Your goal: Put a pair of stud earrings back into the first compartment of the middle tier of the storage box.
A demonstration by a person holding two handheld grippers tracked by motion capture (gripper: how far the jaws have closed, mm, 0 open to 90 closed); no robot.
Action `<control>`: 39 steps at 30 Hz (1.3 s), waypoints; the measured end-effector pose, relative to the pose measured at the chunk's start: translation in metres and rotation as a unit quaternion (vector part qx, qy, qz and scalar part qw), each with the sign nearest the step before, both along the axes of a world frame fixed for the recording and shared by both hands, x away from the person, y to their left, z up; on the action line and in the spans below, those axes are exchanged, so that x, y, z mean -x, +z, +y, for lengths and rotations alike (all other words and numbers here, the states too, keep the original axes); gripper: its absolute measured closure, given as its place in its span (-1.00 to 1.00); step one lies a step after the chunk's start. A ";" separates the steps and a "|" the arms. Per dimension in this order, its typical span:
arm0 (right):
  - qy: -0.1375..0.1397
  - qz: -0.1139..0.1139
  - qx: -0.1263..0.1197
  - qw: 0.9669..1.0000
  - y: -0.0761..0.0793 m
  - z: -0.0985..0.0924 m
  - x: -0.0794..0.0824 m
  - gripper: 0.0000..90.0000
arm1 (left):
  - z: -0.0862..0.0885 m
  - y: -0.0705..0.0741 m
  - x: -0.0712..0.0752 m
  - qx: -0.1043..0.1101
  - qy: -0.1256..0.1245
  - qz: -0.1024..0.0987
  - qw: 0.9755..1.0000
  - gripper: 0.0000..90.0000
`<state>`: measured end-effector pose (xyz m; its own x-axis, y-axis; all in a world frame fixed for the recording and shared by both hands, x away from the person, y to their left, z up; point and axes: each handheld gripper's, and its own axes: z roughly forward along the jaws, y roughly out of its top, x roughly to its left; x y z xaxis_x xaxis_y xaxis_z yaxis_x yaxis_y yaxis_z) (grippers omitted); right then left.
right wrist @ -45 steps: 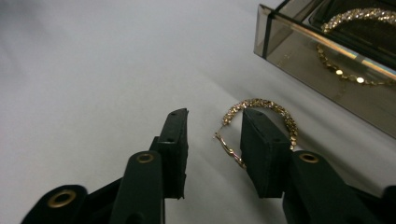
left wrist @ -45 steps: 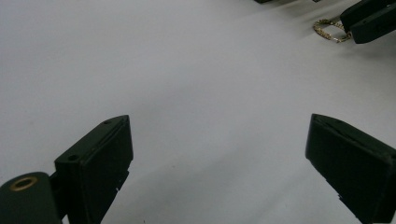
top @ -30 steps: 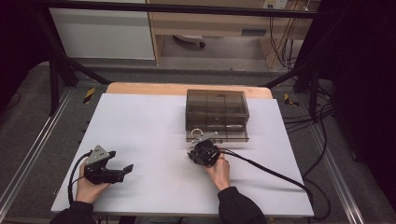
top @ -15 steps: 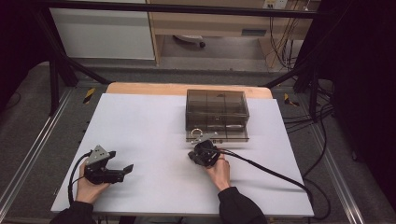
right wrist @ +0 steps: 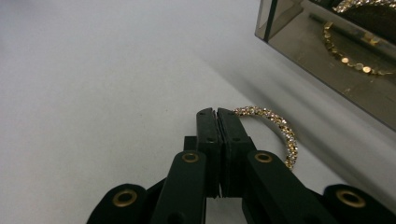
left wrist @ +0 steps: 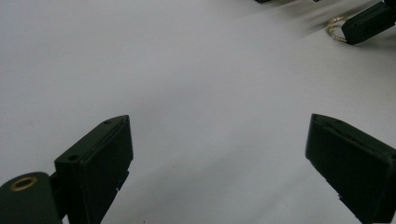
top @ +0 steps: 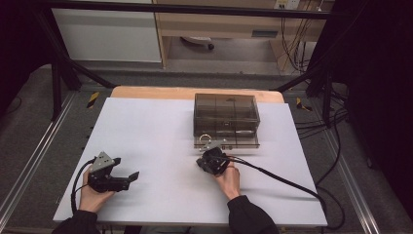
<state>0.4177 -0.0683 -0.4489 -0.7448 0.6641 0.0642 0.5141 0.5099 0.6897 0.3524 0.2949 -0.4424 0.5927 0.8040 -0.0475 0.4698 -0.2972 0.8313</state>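
white tabletop carries a smoky clear jewellery box with its bottom drawer pulled out. just in front of the drawer, on the table, lies a gold rhinestone bangle. right gripper has just been closing, jaws pressed together on the bangle's rim. left gripper rests well apart, jaws spread, nothing between. step looks like the pick-up; next likely calls for lifting the bangle into the drawer, beside the gold chain.

Glittering gold metal bracelet, smoky glossy plastic box, matt white table.
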 end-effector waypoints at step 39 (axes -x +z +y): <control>0.007 -0.021 -0.041 0.999 0.055 -0.019 0.013 0.99 | -0.001 0.000 0.000 -0.002 -0.001 0.001 1.000 -0.84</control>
